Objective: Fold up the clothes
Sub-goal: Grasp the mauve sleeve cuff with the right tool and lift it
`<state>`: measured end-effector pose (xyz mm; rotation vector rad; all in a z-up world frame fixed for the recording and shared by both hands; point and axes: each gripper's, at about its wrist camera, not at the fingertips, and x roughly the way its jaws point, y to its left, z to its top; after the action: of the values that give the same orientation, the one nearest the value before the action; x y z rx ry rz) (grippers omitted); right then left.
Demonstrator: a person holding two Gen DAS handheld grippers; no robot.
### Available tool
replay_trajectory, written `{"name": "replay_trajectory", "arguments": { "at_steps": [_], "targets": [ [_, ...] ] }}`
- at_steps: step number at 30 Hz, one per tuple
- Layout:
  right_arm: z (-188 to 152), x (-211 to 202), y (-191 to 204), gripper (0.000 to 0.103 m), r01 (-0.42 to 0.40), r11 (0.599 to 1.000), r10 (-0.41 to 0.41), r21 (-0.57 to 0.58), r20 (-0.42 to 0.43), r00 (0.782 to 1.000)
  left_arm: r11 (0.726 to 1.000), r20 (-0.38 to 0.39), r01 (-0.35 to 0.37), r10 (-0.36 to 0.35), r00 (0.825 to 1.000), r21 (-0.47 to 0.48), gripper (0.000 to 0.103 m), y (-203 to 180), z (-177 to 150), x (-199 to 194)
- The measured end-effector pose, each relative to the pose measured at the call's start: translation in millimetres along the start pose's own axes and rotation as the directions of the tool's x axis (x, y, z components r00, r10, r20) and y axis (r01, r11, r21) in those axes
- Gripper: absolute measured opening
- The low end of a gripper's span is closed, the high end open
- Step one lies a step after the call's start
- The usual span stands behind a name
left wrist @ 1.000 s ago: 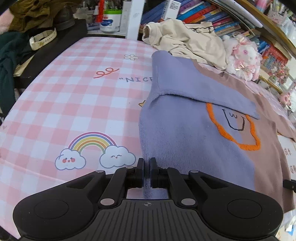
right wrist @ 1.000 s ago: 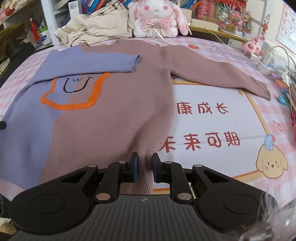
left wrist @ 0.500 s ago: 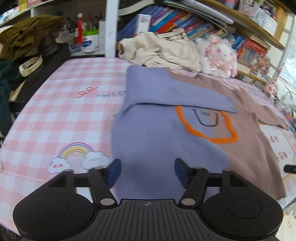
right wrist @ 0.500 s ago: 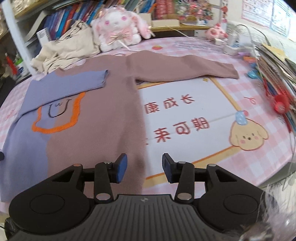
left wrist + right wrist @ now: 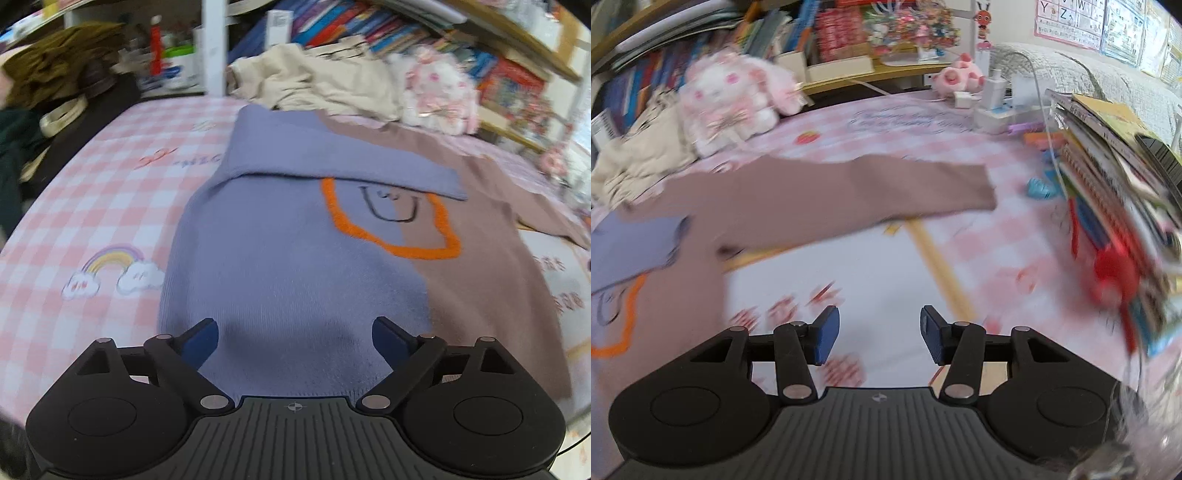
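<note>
A purple and brown sweater [image 5: 295,258] with an orange outline lies flat on the pink checked table cover [image 5: 92,206]. Its purple sleeve [image 5: 332,162] is folded across the chest. Its brown sleeve [image 5: 849,192] stretches out to the right. My left gripper [image 5: 294,338] is open and empty above the purple hem. My right gripper [image 5: 880,334] is open and empty above the printed mat, right of the sweater body [image 5: 665,314].
A cream garment [image 5: 325,85] and a pink plush rabbit [image 5: 735,99] sit at the back by bookshelves. A stack of books [image 5: 1115,192] and a charger [image 5: 997,103] lie on the right. Dark clothes [image 5: 44,74] are piled at the far left.
Both grippers have opened and let go of the sweater hem. The right gripper has swung right, toward the brown sleeve. The left has pulled back and risen.
</note>
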<state>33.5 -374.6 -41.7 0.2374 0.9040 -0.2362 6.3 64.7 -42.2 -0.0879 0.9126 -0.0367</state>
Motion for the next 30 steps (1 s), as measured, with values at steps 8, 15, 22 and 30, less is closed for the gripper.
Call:
{"name": "replay_trajectory", "arguments": {
  "at_steps": [8,15,22,30],
  "targets": [
    [68,48,-65,0.047,-0.011,1.0,0.011,-0.025,-0.017,1.0,0.989,0.03,-0.078,0.083,0.996,-0.125,0.092,-45,-15,-8],
    [102,87,-96,0.043,-0.032,0.998,0.027,-0.048,-0.087,0.996,0.983,0.04,-0.148,0.153,0.987,-0.104,0.092,-85,-30,-21],
    [104,103,-101,0.031,-0.074,0.995,0.066,-0.067,-0.123,0.99,0.977,0.081,-0.196,0.203,0.976,-0.085,0.096,-104,-31,-31],
    [118,89,-87,0.004,-0.089,0.974,0.073,-0.209,-0.085,0.994,0.974,0.073,-0.214,0.22,0.973,-0.078,0.096,-109,-32,-26]
  ]
}}
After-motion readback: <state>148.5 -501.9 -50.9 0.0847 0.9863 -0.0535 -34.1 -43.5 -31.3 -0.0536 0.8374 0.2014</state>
